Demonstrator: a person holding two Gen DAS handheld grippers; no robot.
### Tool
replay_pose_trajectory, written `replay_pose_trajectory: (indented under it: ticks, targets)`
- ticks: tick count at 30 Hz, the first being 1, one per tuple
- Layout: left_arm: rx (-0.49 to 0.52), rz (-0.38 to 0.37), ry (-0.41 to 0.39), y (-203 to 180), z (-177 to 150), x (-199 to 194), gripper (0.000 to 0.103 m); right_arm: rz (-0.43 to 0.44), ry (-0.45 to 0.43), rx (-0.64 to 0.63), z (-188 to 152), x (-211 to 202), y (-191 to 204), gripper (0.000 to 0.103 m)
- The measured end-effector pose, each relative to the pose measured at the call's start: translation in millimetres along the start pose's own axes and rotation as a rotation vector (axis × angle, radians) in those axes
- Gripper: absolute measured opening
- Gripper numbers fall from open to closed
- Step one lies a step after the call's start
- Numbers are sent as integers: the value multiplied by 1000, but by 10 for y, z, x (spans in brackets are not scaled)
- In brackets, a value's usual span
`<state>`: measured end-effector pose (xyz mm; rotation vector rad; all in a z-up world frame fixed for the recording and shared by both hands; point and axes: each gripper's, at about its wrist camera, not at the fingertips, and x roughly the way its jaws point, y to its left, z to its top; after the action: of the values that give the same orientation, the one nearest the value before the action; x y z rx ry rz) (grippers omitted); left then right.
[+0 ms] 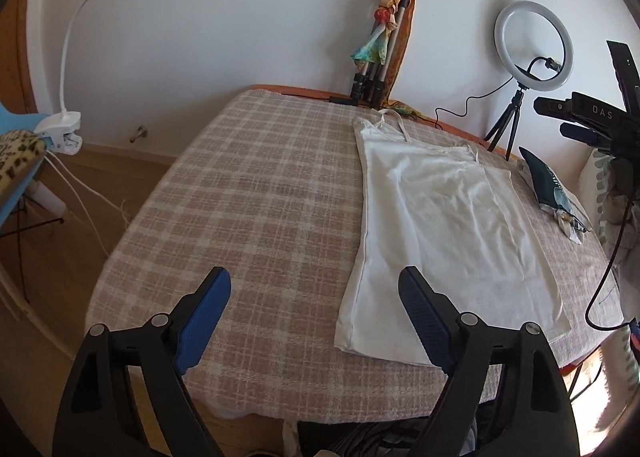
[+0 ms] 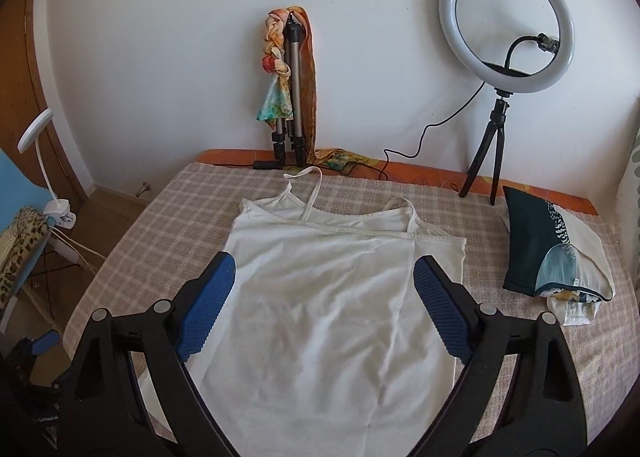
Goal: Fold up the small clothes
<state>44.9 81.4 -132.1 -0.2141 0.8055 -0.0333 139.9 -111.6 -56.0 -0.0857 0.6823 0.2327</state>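
A white strappy top (image 1: 448, 225) lies flat on the checked bedspread (image 1: 248, 201), straps toward the wall. In the right wrist view the top (image 2: 320, 317) fills the middle, spread out with light creases. My left gripper (image 1: 314, 285) is open and empty, held above the near edge of the bed, its right finger over the top's lower left corner. My right gripper (image 2: 324, 269) is open and empty, held above the middle of the top. The right gripper's black body also shows at the right edge of the left wrist view (image 1: 592, 117).
A folded dark teal and white cloth pile (image 2: 552, 249) lies on the bed at the right. A ring light on a small tripod (image 2: 508, 33) and a folded tripod with scarves (image 2: 292, 89) stand by the wall. A clip lamp (image 1: 80, 17) and chair are at the left.
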Motion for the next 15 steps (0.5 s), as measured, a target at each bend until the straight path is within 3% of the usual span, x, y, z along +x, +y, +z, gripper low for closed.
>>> replay_pose_trajectory:
  ticks: [3, 7, 11, 15]
  targets:
    - [-23, -60, 56, 22, -101, 161, 64, 64, 61, 6, 102, 331, 123, 83]
    - [-49, -139, 108, 29, -207, 342, 63, 147, 167, 21, 212, 805, 252, 77]
    - [-74, -212, 152, 23, -283, 487, 63, 170, 233, 12, 309, 1234, 401, 77]
    - [-92, -233, 171, 26, -321, 601, 63, 181, 274, 23, 434, 1618, 520, 77]
